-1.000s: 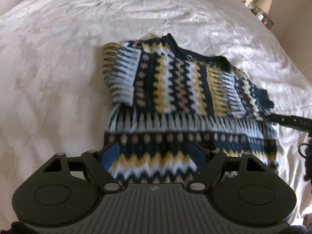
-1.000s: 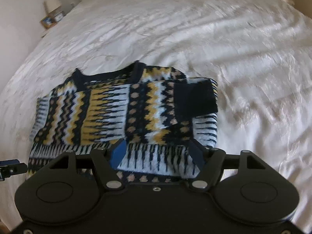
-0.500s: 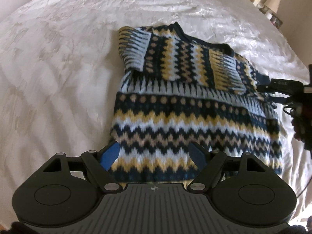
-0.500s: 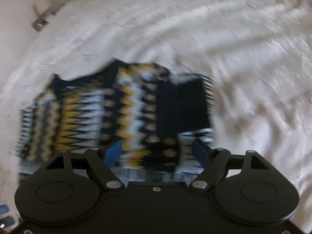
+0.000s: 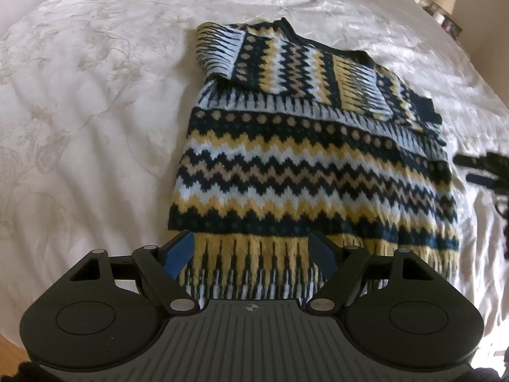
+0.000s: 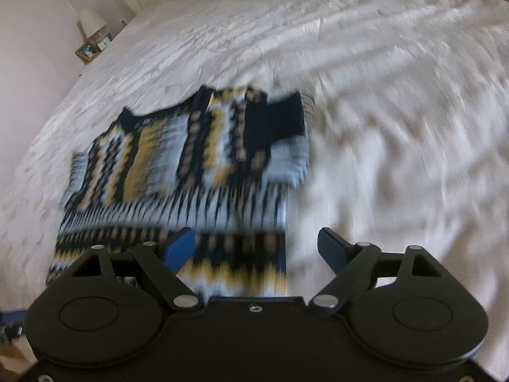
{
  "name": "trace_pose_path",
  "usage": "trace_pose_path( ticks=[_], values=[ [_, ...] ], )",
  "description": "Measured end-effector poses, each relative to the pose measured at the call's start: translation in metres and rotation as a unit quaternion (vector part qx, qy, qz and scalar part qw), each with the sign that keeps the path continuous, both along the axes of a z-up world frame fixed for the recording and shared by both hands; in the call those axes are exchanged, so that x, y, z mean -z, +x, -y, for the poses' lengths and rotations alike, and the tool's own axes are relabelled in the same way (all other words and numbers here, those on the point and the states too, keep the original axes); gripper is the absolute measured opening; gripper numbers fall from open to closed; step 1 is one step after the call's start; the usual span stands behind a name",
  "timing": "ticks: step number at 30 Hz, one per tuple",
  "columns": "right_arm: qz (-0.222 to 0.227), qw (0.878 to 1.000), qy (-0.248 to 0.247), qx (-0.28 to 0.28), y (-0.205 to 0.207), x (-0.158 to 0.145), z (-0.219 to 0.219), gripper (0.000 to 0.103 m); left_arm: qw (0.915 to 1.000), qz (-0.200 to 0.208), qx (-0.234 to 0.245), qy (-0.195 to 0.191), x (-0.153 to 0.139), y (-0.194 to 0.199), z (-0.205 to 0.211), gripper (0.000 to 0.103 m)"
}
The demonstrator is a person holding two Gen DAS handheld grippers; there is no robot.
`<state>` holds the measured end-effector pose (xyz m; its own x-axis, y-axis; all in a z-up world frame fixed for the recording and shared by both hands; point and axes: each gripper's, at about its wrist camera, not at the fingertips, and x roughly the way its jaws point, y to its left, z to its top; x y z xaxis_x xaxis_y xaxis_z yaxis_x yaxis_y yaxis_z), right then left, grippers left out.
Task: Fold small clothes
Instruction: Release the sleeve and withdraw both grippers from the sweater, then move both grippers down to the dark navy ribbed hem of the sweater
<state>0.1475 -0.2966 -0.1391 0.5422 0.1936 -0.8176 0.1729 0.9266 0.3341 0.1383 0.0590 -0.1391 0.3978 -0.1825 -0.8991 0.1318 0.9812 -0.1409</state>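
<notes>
A small knitted sweater with navy, yellow and white zigzag bands lies flat on the white bedspread, both sleeves folded in across its chest. My left gripper is open and empty, just above the hem at the sweater's left part. The right wrist view is blurred by motion; there the sweater lies ahead and to the left. My right gripper is open and empty over the sweater's lower right edge. The right gripper's fingers show at the right edge of the left wrist view.
The bedspread stretches wide on all sides of the sweater. A bedside table with a lamp and a framed picture stands beyond the bed's far left corner. Wooden floor shows past the near bed edge.
Both grippers have drawn back from the sweater's chest toward its hem, so more of the lower body shows. The right gripper also swung right. Both stayed open.
</notes>
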Motion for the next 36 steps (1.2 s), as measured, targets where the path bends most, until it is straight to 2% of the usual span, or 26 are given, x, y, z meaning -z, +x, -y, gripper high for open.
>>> trace_pose_path(
  ticks=[7,15,26,36],
  values=[
    [-0.024,0.999,0.022,0.002,-0.077,0.002,-0.022,0.09,0.9993,0.009,0.036,-0.01,0.002,-0.019,-0.006,0.077],
    [-0.046,0.999,0.006,0.002,-0.142,-0.001,-0.062,0.09,0.997,0.011,0.074,-0.021,0.005,-0.065,-0.03,0.077],
    [-0.047,0.999,-0.012,0.002,-0.192,0.004,-0.11,0.09,0.9928,0.017,0.116,-0.024,0.027,-0.1,-0.041,0.077],
    [-0.058,0.998,-0.021,0.003,-0.208,0.016,-0.127,0.09,0.994,-0.01,0.105,-0.028,0.059,-0.091,-0.045,0.077]
  ],
)
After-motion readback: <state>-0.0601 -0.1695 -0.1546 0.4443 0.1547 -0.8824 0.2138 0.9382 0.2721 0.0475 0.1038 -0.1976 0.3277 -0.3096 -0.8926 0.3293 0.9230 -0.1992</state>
